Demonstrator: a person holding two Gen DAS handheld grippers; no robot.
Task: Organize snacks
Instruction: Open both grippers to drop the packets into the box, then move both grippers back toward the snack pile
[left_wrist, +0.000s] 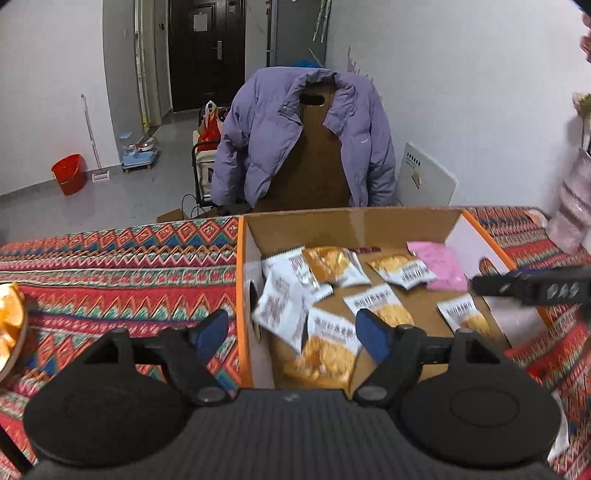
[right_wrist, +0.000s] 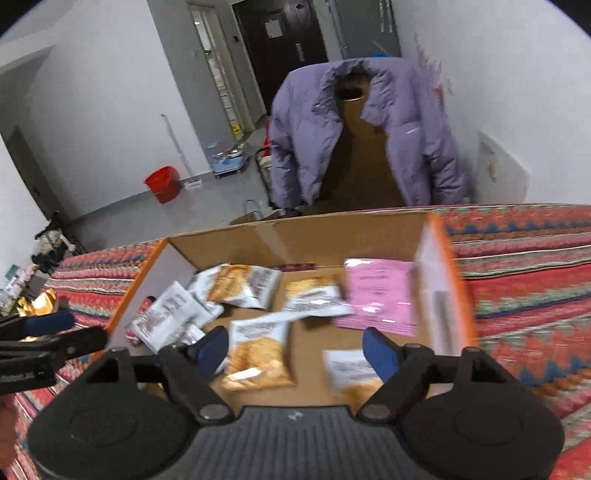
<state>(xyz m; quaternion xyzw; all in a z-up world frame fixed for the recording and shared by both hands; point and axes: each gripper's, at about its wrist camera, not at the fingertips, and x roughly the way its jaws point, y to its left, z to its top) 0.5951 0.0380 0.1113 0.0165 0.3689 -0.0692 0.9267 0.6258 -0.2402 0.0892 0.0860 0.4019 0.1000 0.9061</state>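
your right tool (right_wrist: 293, 350) hung spread and empty right over the cracker packet (right_wrist: 258, 354) in the box (right_wrist: 295, 236); your left tool (left_wrist: 291, 336), also spread, straddled the box's left wall.

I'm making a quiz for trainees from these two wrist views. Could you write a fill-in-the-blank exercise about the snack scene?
1. The snack packets lie inside a cardboard ____.
2. The one packet unlike the rest is coloured ____.
3. The left gripper and the right gripper both have their jaws ____.
4. The jacket draped over the chair is ____.

Missing words: box; pink; open; purple
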